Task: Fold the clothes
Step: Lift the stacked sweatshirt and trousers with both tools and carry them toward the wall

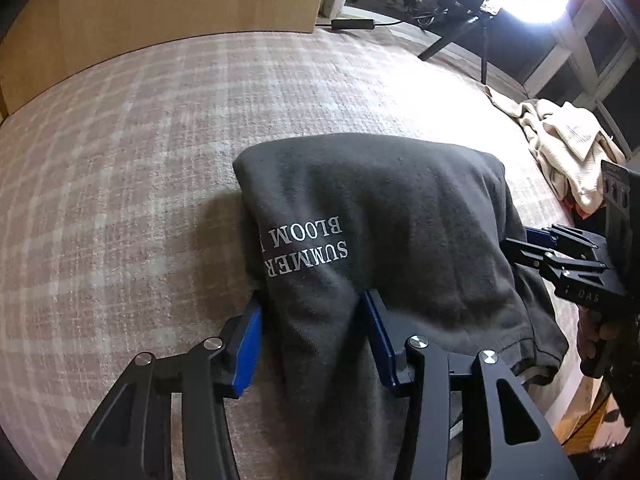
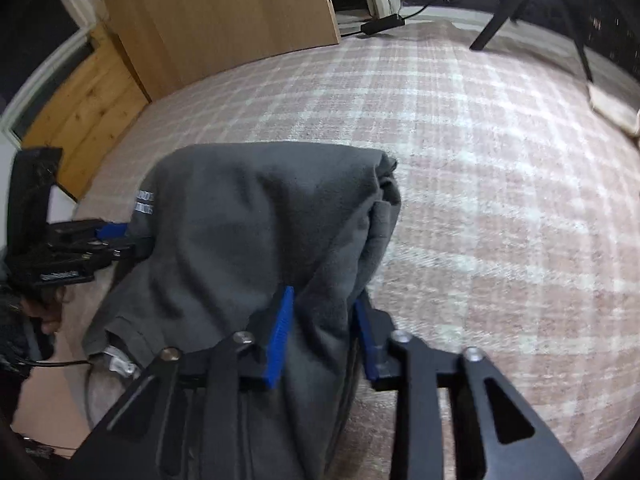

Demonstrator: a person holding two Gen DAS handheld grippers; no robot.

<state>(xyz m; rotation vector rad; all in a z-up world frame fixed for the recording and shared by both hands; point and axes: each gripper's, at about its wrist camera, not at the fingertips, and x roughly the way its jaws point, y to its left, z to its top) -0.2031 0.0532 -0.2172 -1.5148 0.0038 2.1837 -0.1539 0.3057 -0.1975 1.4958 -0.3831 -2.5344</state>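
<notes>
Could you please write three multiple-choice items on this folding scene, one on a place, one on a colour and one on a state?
1. Where does the heap of cream clothes lie?
A. on the checked cloth, to the far right of the grey sweatshirt
B. on top of the grey sweatshirt
C. on the wooden board

2. What colour is the lettering on the sweatshirt?
A. red
B. white
C. yellow

3. What is the left gripper doing?
A. hanging open over bare cloth
B. lying flat on the bed
C. gripping the sweatshirt between its blue pads

Answers: 1 A, the heap sits by the right edge of the checked cloth; 2 B, "SUMMER BLOOM" reads white on grey; 3 C, fabric bunches between both pads.
</notes>
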